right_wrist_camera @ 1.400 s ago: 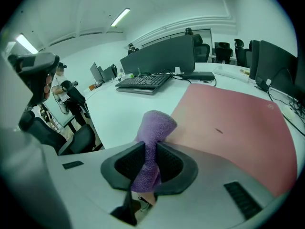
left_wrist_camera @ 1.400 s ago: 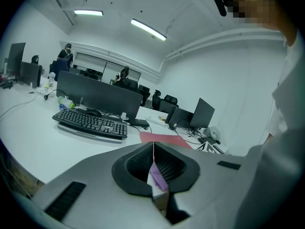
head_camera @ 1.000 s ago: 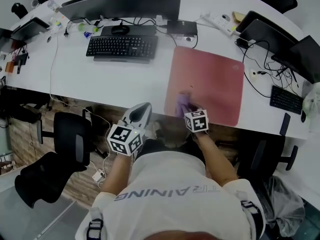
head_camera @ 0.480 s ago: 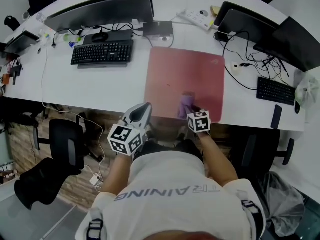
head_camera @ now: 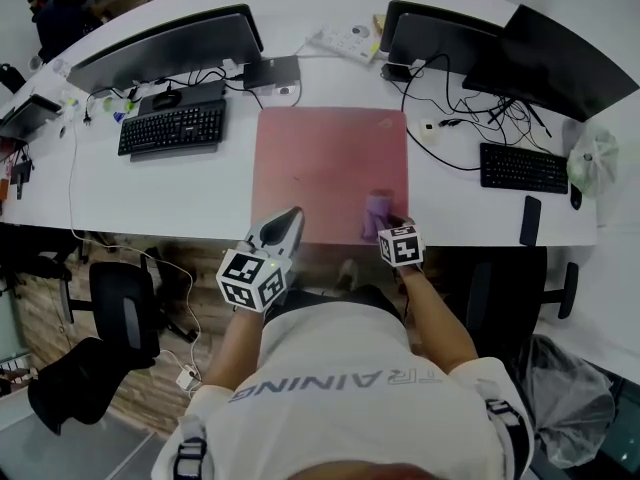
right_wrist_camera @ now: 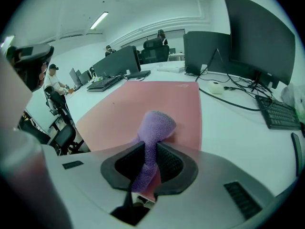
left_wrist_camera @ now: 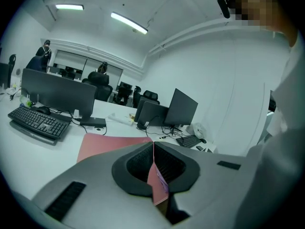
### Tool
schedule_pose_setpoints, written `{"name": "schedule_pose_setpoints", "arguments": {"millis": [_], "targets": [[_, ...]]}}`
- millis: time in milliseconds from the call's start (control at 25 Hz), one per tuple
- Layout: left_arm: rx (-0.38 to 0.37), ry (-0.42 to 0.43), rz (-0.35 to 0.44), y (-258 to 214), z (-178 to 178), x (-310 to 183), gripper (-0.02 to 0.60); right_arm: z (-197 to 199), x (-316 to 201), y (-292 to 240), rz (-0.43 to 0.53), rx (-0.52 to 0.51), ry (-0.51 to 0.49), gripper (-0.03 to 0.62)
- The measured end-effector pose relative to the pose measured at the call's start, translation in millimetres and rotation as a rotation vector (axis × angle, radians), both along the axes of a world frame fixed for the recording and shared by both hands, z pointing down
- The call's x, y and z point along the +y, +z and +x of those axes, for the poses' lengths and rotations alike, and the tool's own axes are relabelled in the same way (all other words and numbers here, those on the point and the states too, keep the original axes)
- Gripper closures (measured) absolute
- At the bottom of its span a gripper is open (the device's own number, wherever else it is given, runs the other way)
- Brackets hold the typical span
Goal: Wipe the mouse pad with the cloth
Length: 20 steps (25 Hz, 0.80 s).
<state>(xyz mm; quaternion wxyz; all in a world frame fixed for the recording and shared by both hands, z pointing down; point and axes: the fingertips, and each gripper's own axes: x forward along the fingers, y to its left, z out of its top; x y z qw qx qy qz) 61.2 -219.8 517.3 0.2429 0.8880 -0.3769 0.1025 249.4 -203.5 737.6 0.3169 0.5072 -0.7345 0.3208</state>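
You have one mouse pad [head_camera: 330,163], one cloth [head_camera: 377,211] and two tools, the left tool [head_camera: 290,218] and the right tool [head_camera: 386,226]. Your bench [head_camera: 200,193] carries two keyboards [head_camera: 170,128], three monitors [head_camera: 165,43] and one power strip [head_camera: 343,38].

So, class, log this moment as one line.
right claw shut on cloth | cloth on mouse pad, near edge | left claw shut, empty

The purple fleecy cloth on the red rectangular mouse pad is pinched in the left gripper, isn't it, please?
Not quite: the purple fleecy cloth on the red rectangular mouse pad is pinched in the right gripper, as the right gripper view shows.
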Motion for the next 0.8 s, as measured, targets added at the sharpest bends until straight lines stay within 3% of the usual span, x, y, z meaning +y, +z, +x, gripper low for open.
{"name": "schedule_pose_setpoints", "arguments": {"millis": [440,600,800], "targets": [[0.011,0.098,0.052,-17,52,-2,0.549,87,22,1,-0.020,0.046,0.163,0.505],[-0.038,0.128,0.119,-31,52,-7,0.549,95,21,-16,-0.007,0.050,0.213,0.503],[-0.024,0.112,0.170,-57,31,-20,0.549,79,-2,-64,0.113,-0.014,0.252,0.503]]}}
